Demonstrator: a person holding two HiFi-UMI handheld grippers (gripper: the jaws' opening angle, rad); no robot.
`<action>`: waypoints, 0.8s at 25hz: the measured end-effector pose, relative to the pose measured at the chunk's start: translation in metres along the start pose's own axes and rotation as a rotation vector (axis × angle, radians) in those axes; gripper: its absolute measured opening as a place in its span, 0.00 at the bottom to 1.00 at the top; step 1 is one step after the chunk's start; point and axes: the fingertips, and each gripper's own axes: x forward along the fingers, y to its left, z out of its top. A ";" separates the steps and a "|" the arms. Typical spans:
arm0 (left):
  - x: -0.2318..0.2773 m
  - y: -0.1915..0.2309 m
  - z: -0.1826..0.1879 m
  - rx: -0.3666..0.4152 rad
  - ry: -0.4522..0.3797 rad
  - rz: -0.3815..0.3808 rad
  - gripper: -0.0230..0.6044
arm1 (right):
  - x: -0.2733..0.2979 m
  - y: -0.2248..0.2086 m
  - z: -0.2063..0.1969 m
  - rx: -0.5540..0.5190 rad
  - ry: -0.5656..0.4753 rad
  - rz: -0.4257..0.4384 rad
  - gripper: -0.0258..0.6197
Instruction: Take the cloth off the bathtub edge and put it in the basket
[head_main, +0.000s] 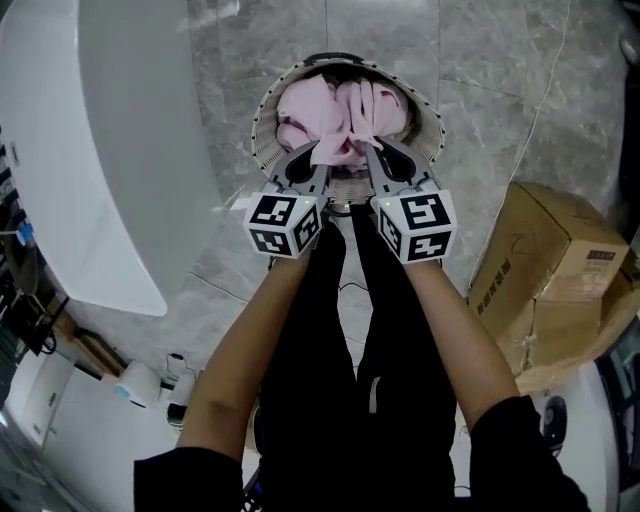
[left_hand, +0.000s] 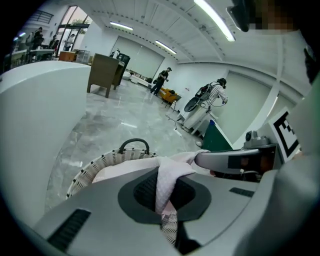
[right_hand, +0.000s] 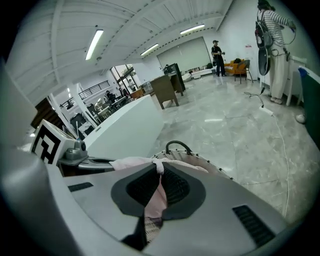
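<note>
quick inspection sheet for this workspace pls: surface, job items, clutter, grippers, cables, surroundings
surface: grey marbled floor, no spills seen
job's things: pink cloth bunched over the open woven basket; white bathtub beside it, no cloth on its visible edge
clutter: cardboard box on the right; small white items lower left
grippers: left gripper and right gripper both shut on the cloth, side by side above the basket
cables: thin cable across the floor right of the basket
surroundings: open hall, people far off, ceiling strip lights
</note>
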 end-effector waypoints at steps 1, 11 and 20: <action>0.005 0.004 -0.004 -0.016 0.006 0.009 0.07 | 0.005 -0.002 -0.003 0.012 0.009 0.021 0.09; 0.050 0.031 -0.055 -0.097 0.078 0.008 0.07 | 0.055 -0.024 -0.041 -0.099 0.110 0.099 0.09; 0.081 0.042 -0.083 0.022 0.214 -0.030 0.07 | 0.082 -0.031 -0.080 -0.184 0.231 0.109 0.09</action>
